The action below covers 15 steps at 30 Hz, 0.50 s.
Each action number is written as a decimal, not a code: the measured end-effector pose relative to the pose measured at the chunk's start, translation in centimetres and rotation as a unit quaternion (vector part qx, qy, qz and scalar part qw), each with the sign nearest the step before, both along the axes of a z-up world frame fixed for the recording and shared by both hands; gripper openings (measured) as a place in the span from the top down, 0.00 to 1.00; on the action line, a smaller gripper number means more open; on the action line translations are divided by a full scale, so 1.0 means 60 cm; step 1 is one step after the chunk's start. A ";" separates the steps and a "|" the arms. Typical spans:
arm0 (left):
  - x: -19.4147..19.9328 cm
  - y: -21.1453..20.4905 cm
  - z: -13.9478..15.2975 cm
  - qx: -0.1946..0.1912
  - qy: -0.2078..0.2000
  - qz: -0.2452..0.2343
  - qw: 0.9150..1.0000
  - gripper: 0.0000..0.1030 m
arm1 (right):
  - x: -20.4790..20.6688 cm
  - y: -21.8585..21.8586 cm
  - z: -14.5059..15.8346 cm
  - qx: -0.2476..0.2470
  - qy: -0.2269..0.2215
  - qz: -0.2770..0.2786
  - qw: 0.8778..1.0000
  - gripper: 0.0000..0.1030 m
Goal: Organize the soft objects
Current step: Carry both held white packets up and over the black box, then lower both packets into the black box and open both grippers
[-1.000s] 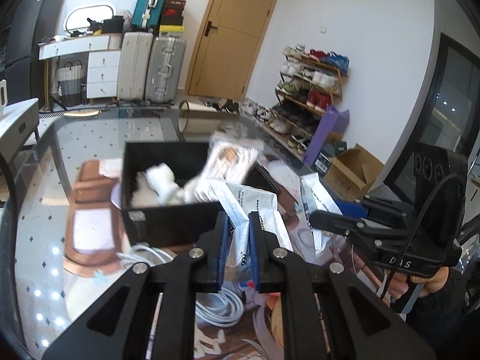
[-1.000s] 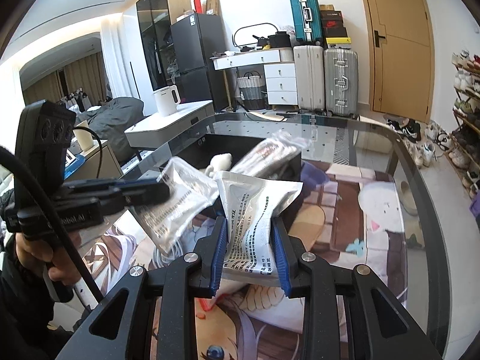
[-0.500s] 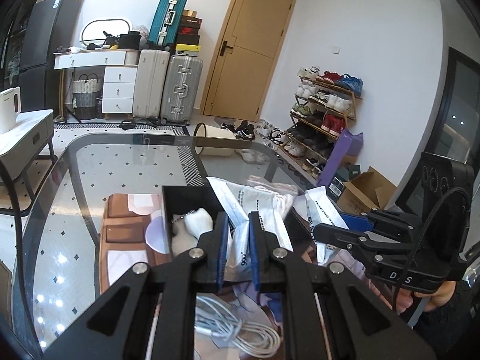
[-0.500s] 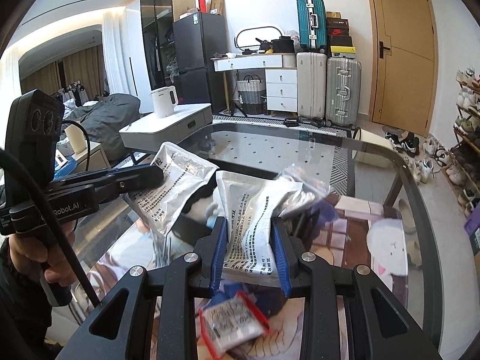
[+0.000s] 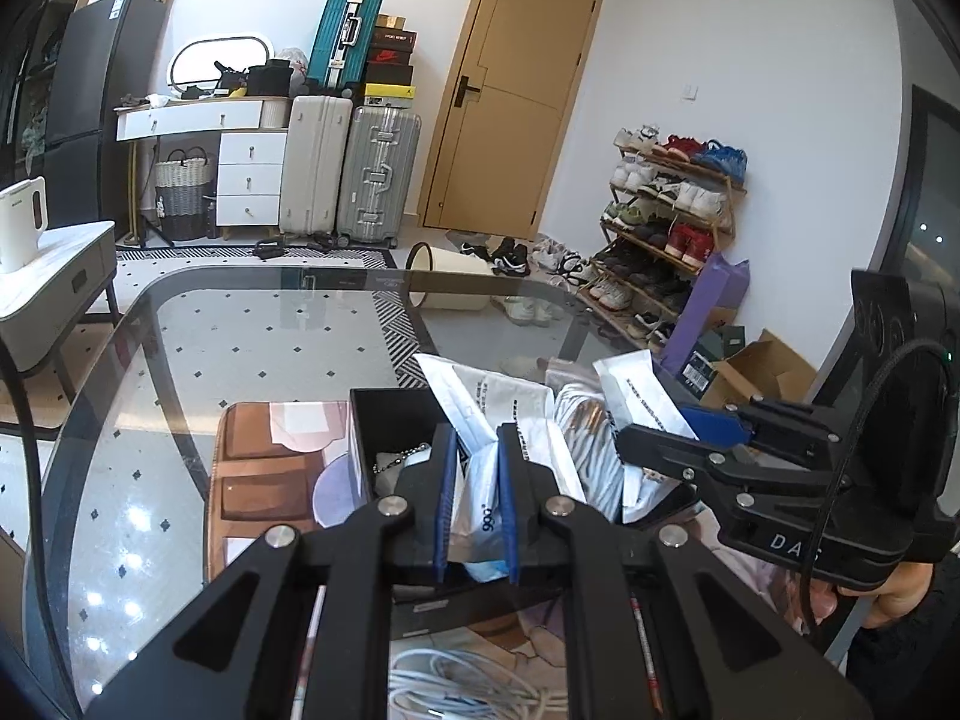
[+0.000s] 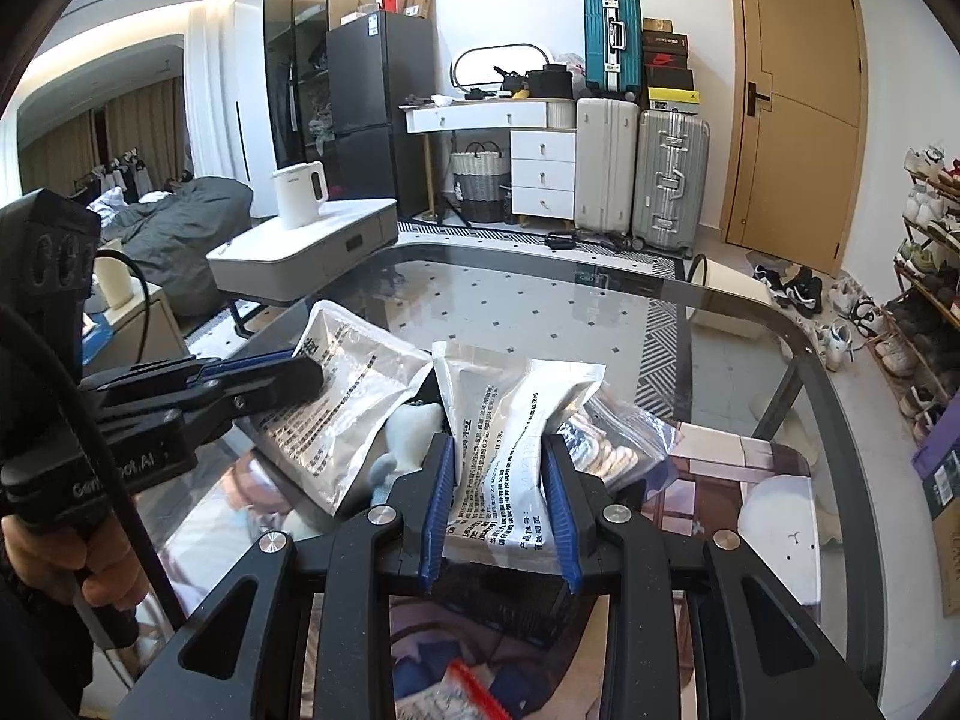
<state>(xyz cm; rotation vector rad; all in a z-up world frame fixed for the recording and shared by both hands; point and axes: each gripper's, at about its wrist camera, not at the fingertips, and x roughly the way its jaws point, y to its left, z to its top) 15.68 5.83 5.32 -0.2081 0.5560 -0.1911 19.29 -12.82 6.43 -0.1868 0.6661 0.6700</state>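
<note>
Left claw (image 5: 474, 504) and right claw (image 6: 501, 510) each pinch 1 white pouch (image 5: 480, 498) (image 6: 504, 456).

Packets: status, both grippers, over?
Left gripper shut on one packet. Right gripper shut on another packet. Both over black box. Nothing blocking.

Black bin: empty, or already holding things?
Holding things. The black bin shows a bead chain, a plush toy and a striped bag inside, with both held packets above it.
</note>
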 end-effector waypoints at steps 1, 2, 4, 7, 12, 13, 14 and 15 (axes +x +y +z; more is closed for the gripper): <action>0.002 -0.001 -0.004 0.002 0.001 0.001 1.000 0.90 | 0.003 0.004 -0.002 -0.003 -0.003 -0.002 1.000 0.71; 0.004 -0.002 -0.005 0.004 0.001 0.002 1.000 0.90 | 0.005 0.010 -0.005 -0.010 -0.006 -0.003 1.000 0.71; 0.008 -0.005 -0.011 0.011 0.004 0.002 1.000 0.90 | 0.010 0.017 -0.011 -0.015 -0.005 -0.002 1.000 0.71; 0.013 -0.008 -0.019 0.016 0.008 0.003 1.000 0.90 | 0.016 0.024 -0.024 -0.027 -0.004 -0.001 1.000 0.71; 0.016 -0.021 -0.030 0.030 0.017 0.004 0.999 0.90 | 0.026 0.030 -0.046 -0.036 0.003 0.001 0.999 0.71; 0.016 -0.023 -0.032 0.032 0.018 0.004 0.999 0.90 | 0.027 0.031 -0.049 -0.037 0.005 0.002 0.999 0.71; 0.016 -0.025 -0.034 0.035 0.020 0.005 0.999 0.90 | 0.029 0.031 -0.051 -0.038 0.007 0.003 0.999 0.71; 0.017 -0.026 -0.036 0.039 0.023 0.006 0.999 0.90 | 0.031 0.032 -0.054 -0.040 0.008 0.003 0.999 0.71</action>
